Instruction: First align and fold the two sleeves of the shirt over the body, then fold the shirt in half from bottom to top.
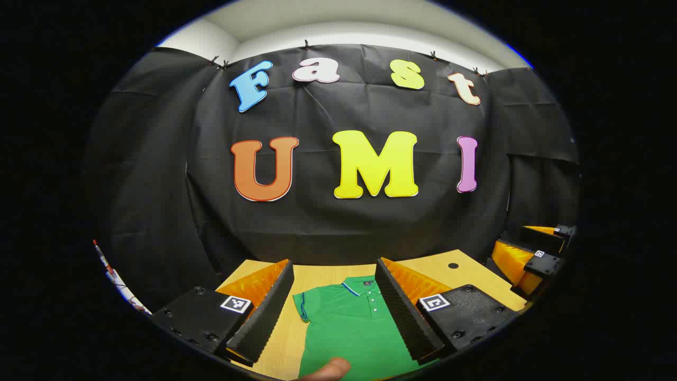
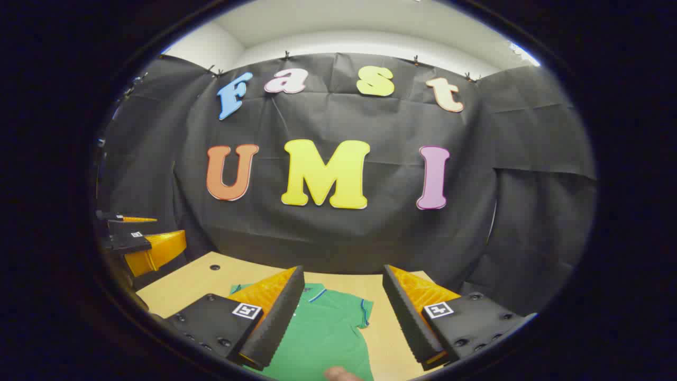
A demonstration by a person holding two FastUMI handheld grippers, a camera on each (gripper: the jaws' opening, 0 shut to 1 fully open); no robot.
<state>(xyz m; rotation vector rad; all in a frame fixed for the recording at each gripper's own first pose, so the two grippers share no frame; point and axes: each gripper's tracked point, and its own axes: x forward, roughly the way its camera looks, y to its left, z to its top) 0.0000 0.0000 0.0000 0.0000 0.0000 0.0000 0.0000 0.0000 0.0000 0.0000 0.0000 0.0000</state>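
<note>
A green polo shirt [image 1: 344,323] with blue-trimmed collar and sleeve cuffs lies flat on the wooden table [image 1: 470,272], collar toward the back wall. My left gripper [image 1: 336,309] hovers open above its upper left part, with one short sleeve spread out between the fingers. My right gripper [image 2: 344,317] hangs open over the shirt [image 2: 328,328] on its right side, near the other short sleeve. The right gripper [image 1: 534,254] also appears at the far right of the left gripper view, and the left gripper [image 2: 140,243] at the far left of the right gripper view. Neither gripper holds anything.
A fingertip [image 1: 330,369] shows at the bottom edge of the left gripper view, and another fingertip [image 2: 341,374] in the right gripper view. The table [image 2: 185,286] has a small dark hole [image 1: 453,265] near its back edge. Black cloth walls close behind the table.
</note>
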